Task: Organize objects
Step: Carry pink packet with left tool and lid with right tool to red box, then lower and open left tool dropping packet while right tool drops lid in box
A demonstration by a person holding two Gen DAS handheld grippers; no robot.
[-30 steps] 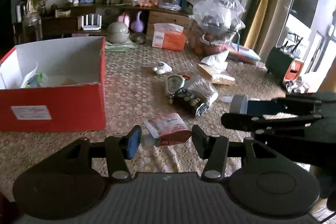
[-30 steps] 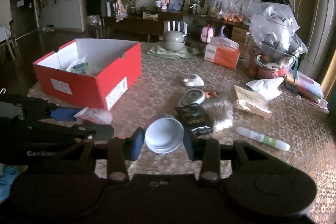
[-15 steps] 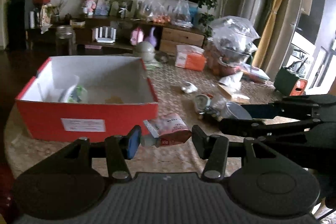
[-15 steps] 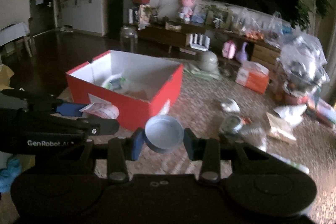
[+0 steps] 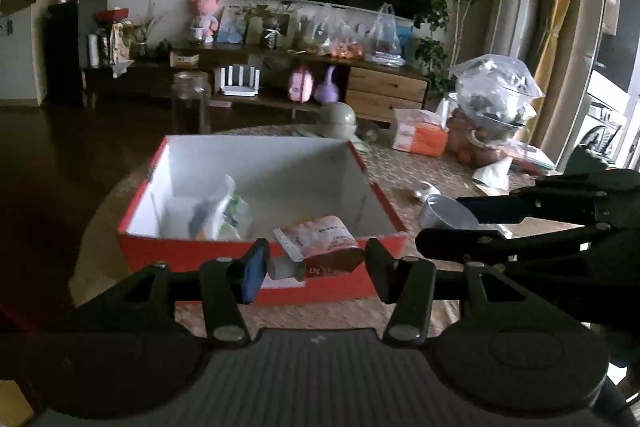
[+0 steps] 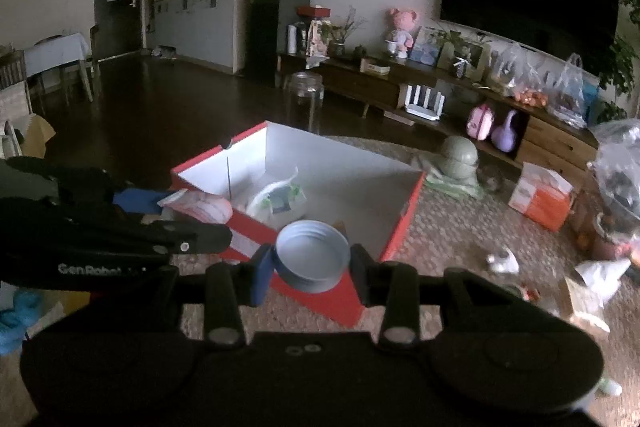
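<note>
Both tools carried loads toward the red box [image 5: 256,279]. The left gripper [image 5: 314,263] was clamped on a pink pouch [image 5: 320,243], long axis crosswise between the pads, at lower centre just before the box's near wall. The right gripper [image 6: 312,267] pinched a round metal lid [image 6: 312,255], likewise short of the box's near corner. Neither load had cleared the rim.

Matt cardboard box [image 5: 328,283], shiny metal lid [image 6: 313,255]
</note>
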